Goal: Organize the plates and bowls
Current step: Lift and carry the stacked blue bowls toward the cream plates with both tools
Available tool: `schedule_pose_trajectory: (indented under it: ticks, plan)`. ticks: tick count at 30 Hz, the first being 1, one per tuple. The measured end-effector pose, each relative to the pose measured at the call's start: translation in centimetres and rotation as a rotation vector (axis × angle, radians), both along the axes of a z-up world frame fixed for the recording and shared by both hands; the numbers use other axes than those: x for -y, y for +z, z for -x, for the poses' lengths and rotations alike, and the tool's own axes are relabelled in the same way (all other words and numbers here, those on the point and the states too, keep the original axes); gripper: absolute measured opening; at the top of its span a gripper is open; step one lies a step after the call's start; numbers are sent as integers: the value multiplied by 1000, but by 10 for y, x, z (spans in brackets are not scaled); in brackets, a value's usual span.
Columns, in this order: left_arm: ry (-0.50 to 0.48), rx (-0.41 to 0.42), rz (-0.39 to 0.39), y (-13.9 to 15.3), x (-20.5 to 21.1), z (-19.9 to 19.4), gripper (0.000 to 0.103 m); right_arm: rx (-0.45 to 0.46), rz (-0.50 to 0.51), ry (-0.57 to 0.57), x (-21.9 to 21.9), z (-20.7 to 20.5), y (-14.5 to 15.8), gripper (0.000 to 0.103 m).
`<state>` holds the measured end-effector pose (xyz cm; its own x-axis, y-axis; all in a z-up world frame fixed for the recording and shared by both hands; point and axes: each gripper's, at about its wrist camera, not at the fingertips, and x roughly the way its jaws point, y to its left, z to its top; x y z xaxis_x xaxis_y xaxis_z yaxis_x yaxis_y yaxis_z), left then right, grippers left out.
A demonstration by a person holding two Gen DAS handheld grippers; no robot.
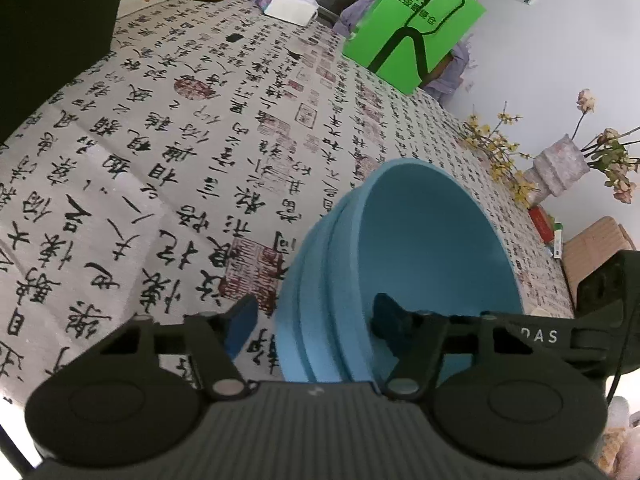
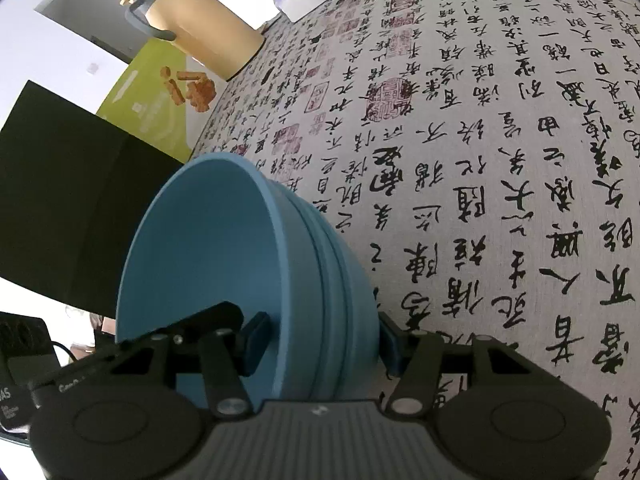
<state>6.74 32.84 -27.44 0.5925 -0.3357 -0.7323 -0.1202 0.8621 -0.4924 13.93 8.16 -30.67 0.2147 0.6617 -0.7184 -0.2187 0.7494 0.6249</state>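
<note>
A stack of three nested light-blue bowls [image 1: 420,240] stands on the calligraphy-print tablecloth [image 1: 160,160]. My left gripper [image 1: 314,314] straddles the stack's near wall, with one finger inside against the inner wall and the other outside. A strip of cloth shows between the outer pad [image 1: 240,332] and the bowls. In the right wrist view the same bowls [image 2: 208,240] sit between the jaws of my right gripper [image 2: 322,338]. Its inner pad [image 2: 256,336] lies on the inside wall and its outer pad [image 2: 390,350] on the outside, both touching.
A green box [image 1: 416,32], a tissue pack [image 1: 288,0] and a tan jug [image 2: 204,36] stand along the far side. A black box [image 2: 60,200] and a yellow-green carton [image 2: 160,96] flank one edge. A vase of dried flowers [image 1: 556,164] stands at another.
</note>
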Motion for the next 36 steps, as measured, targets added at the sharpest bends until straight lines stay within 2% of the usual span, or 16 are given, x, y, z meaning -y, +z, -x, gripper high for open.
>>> schedule_pose_trajectory:
  ticks: [1,2,26,36]
  plan:
    - [-5,0,4,0,0,0,53,0,-1,-1,0,0,0,56]
    - [-12,-1,5,-1,1,0,52,0,-2,-1,0,0,0,56]
    - [4,9,-58,4,9,3,50,7,-22,11,1,2,5,52]
    - [6,6,-60,5,13,5,50,-7,-35,-1,12,6,5,52]
